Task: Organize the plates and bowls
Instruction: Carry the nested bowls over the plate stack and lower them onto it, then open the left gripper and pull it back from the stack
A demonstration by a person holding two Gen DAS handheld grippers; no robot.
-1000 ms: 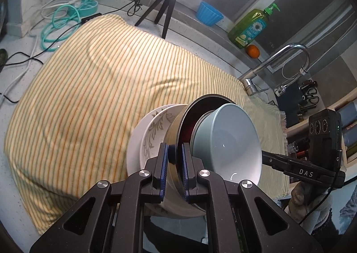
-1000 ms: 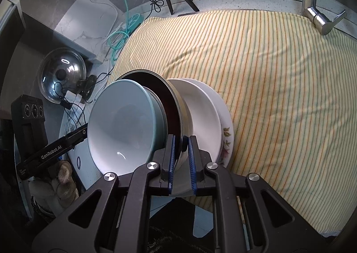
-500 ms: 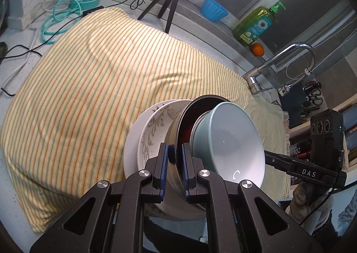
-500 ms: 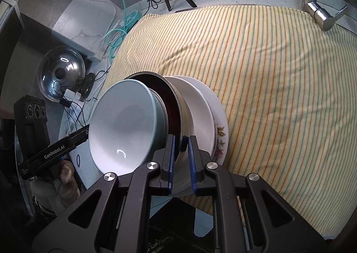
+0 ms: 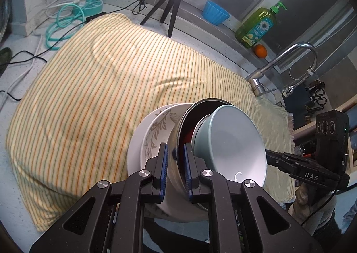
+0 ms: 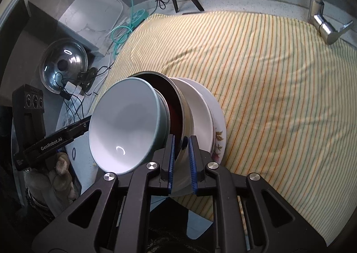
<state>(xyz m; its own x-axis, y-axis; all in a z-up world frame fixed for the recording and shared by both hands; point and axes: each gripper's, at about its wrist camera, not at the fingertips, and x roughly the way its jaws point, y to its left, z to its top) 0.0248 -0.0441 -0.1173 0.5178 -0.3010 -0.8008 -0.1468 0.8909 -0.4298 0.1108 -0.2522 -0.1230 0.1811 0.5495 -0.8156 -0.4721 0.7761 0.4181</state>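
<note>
A nested stack of dishes hangs between my two grippers, above the near edge of the striped cloth [image 5: 111, 88]. It holds a pale blue bowl [image 5: 234, 141] on top, a metal bowl with a dark red inside [image 5: 196, 117], a leaf-patterned plate [image 5: 158, 128] and a white plate [image 5: 136, 152]. My left gripper [image 5: 175, 170] is shut on the metal bowl's rim. My right gripper [image 6: 181, 161] is shut on the same rim from the opposite side. In the right wrist view the blue bowl [image 6: 125, 128], metal bowl [image 6: 178, 105] and flowered plate [image 6: 219, 132] show. The stack is tilted.
A ring-light tripod [image 5: 171, 3], blue cup [image 5: 214, 14], green soap bottle [image 5: 258, 25] and orange [image 5: 260, 50] stand along the back ledge. A tap [image 5: 287, 63] rises at the right. Teal hose and cables [image 5: 67, 21] lie at the left. A steel lid [image 6: 63, 64] leans by the wall.
Both grippers have carried the stack slightly nearer and more to the right against the cloth. The grips have not changed.
</note>
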